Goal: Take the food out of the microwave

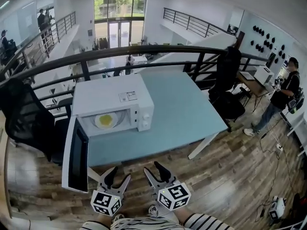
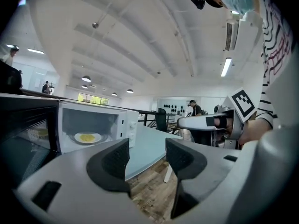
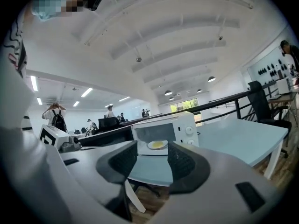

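A white microwave point(image 1: 115, 97) stands on the pale blue table point(image 1: 187, 109), its door point(image 1: 76, 155) swung wide open toward me. Inside lies a white plate with yellow food point(image 1: 106, 120), also seen as the plate point(image 2: 87, 137) in the left gripper view and the plate point(image 3: 158, 144) in the right gripper view. My left gripper point(image 1: 116, 177) and right gripper point(image 1: 154, 170) hang side by side below the table's front edge, well short of the microwave. Both are open with nothing between the jaws.
A black office chair point(image 1: 26, 119) stands left of the microwave, another chair point(image 1: 228, 87) at the table's far right. A dark railing point(image 1: 144, 51) runs behind the table. A person point(image 1: 280, 97) stands at the right by a desk. The floor is wood planks.
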`<state>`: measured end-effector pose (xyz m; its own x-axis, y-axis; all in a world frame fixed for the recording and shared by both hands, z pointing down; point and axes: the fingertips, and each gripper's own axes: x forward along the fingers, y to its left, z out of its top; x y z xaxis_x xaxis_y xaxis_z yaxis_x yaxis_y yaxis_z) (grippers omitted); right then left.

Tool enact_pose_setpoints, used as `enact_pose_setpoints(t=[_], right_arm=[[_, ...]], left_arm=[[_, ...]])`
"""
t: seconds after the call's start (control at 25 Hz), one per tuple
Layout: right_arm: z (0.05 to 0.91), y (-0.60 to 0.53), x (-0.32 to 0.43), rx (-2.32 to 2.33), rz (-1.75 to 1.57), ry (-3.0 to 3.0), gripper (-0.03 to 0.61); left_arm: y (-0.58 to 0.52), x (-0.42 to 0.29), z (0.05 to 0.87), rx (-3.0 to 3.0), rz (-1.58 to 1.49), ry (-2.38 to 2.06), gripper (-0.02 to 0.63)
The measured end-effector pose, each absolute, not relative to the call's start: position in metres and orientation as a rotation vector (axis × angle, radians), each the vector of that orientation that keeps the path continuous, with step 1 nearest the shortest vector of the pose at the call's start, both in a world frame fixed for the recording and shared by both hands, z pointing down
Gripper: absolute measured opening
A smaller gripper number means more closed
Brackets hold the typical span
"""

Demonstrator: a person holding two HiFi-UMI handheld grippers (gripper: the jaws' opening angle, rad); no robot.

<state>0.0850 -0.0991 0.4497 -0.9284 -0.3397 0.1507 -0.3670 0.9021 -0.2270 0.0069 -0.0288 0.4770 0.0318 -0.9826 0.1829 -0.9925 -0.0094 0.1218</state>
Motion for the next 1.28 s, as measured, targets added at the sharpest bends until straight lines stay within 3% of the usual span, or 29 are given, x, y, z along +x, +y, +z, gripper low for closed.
enact_pose_setpoints(t=[0.56,1.28], right_arm=[[0.466,-0.141,0.051,0.232,0.378,-2.956,0.198],[0.508,-0.196,-0.058,0.192,0.429,-2.89,0.198]], left_arm=[[-0.042,-0.014,0.495,1.735,0.024,-2.309,0.224],[-0.085,-0.138,0.533,1.542,-0.051,-2.347,0.224]])
